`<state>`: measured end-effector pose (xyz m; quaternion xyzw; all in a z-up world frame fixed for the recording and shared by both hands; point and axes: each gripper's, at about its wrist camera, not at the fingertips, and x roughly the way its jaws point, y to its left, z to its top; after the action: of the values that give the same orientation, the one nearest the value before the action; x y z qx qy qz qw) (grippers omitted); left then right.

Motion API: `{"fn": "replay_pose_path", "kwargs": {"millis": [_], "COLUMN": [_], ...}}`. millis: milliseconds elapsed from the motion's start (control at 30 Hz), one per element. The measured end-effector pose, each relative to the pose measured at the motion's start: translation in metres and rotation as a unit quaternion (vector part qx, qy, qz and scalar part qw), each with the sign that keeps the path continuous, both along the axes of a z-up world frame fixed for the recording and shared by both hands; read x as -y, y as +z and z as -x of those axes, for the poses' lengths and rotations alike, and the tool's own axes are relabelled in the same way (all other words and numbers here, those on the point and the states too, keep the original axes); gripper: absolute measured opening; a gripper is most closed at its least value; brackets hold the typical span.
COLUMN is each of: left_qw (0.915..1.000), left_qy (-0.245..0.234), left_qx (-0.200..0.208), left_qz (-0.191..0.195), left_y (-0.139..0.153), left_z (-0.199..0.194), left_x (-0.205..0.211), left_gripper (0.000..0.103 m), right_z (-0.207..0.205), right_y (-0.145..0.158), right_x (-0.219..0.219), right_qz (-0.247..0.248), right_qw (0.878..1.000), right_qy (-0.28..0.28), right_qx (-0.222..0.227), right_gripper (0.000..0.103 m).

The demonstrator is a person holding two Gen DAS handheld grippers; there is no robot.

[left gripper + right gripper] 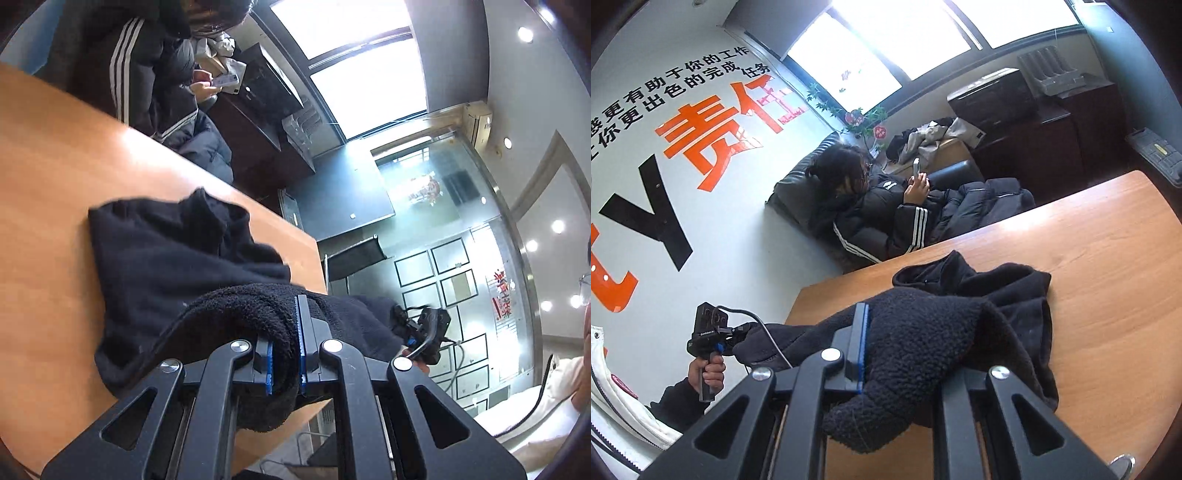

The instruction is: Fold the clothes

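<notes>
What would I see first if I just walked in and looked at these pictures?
First, the fluffy black garment, bunched on the near end of the wooden table, with the left claw and the right claw each shut on a fold of it. Next, the huge orange and black letters on the white wall, and the person in a striped black jacket looking at a phone behind the table.

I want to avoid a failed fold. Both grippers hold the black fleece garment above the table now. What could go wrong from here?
1. The left gripper pinches a thick bunch of the black fleece garment, so layers may slip out unevenly.
2. Fleece drapes over the right gripper and hides one finger; it may snag on release.
3. The garment lies near the wooden table edge and could slide off.
</notes>
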<state>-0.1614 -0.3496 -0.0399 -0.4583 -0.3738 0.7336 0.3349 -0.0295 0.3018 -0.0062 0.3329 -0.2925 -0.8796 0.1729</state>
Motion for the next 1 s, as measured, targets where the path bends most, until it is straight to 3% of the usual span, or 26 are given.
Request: {"fn": "replay_pose_path", "kwargs": {"millis": [267,400,600,733,833,1000], "left_qw": [0.9973,0.9945,0.9922,0.9950,0.9952,0.9880], "left_qy": [0.016,0.032,0.045,0.030,0.020,0.027], "left_qx": [0.069,0.096,0.111,0.090,0.090,0.150], "left_qz": [-0.021,-0.029,-0.033,-0.031,-0.034,-0.025], "left_y": [-0.069,-0.097,-0.111,-0.079,-0.056,-0.050], "left_z": [0.086,0.096,0.091,0.056,0.009,-0.105], "left_x": [-0.012,-0.010,-0.014,-0.011,-0.012,-0.024], "left_gripper": [0.008,0.008,0.008,0.008,0.008,0.008], "right_z": [0.074,0.089,0.102,0.070,0.030,-0.039], "right_y": [-0.058,-0.083,-0.110,-0.095,-0.083,-0.066], "right_x": [-0.018,-0.023,-0.030,-0.030,-0.026,-0.015], "right_qz": [0.002,0.003,0.015,0.032,0.040,0.039], "right_qw": [0.999,0.998,0.996,0.995,0.990,0.980], "right_qy": [-0.013,-0.003,0.007,0.023,0.037,0.061], "right_qx": [0.041,0.063,0.085,0.093,0.129,0.188], "right_gripper": [0.012,0.012,0.012,0.012,0.012,0.012]}}
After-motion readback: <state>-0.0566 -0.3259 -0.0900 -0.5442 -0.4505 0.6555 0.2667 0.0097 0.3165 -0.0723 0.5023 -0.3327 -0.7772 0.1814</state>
